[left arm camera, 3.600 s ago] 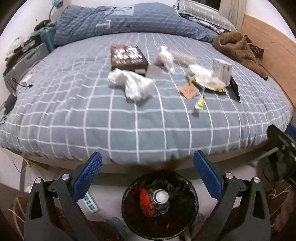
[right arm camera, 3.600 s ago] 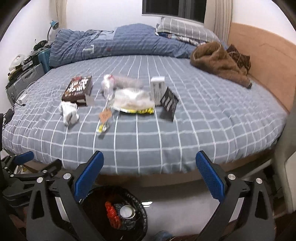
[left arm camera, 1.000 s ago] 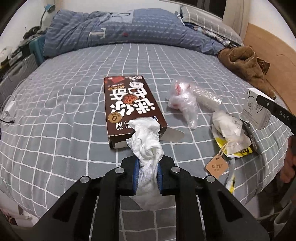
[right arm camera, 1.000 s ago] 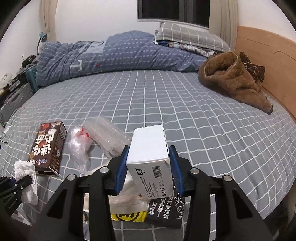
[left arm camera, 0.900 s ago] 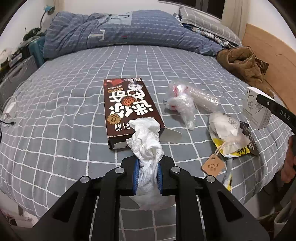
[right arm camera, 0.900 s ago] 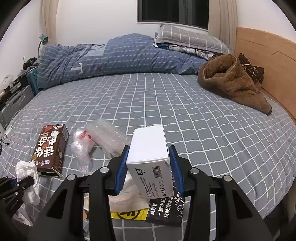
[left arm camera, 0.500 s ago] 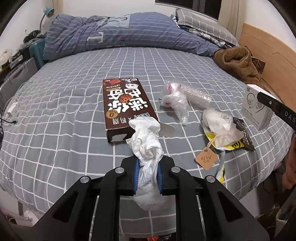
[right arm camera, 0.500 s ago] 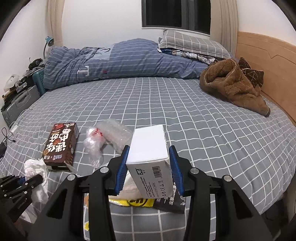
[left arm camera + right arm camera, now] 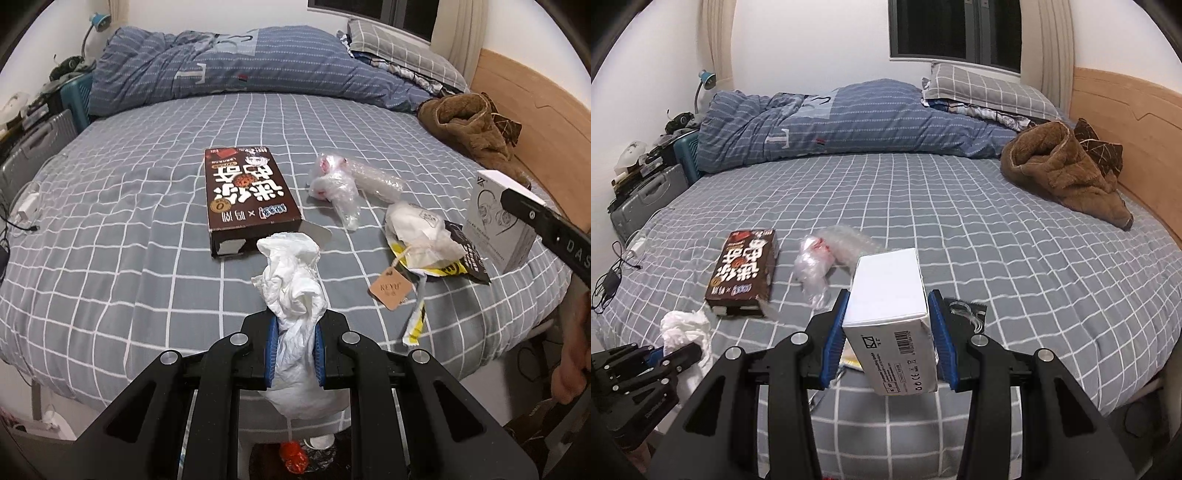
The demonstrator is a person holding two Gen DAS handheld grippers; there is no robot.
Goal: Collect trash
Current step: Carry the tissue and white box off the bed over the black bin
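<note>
My left gripper point(image 9: 294, 347) is shut on a crumpled white tissue point(image 9: 293, 284), held above the bed's near edge; it also shows in the right wrist view point(image 9: 685, 332). My right gripper point(image 9: 886, 328) is shut on a white box point(image 9: 890, 295), which also shows at the right of the left wrist view point(image 9: 495, 218). On the grey checked bed point(image 9: 110, 221) lie a brown snack box point(image 9: 243, 195), a clear plastic wrap point(image 9: 343, 188), a white bag on a yellow wrapper point(image 9: 421, 232) and a brown paper tag point(image 9: 390, 288). The trash bin point(image 9: 295, 459) shows below, mostly hidden.
A folded blue duvet point(image 9: 849, 125) and pillows point(image 9: 990, 92) lie at the far side. A brown fleece garment point(image 9: 1063, 170) lies at the right by the wooden headboard point(image 9: 1137, 129). A suitcase point(image 9: 646, 199) and cables point(image 9: 613, 280) stand left of the bed.
Both grippers closed on their items earlier and have since drawn back from the bed toward its near edge, the left with the tissue, the right with the white box. The bin edge now shows below.
</note>
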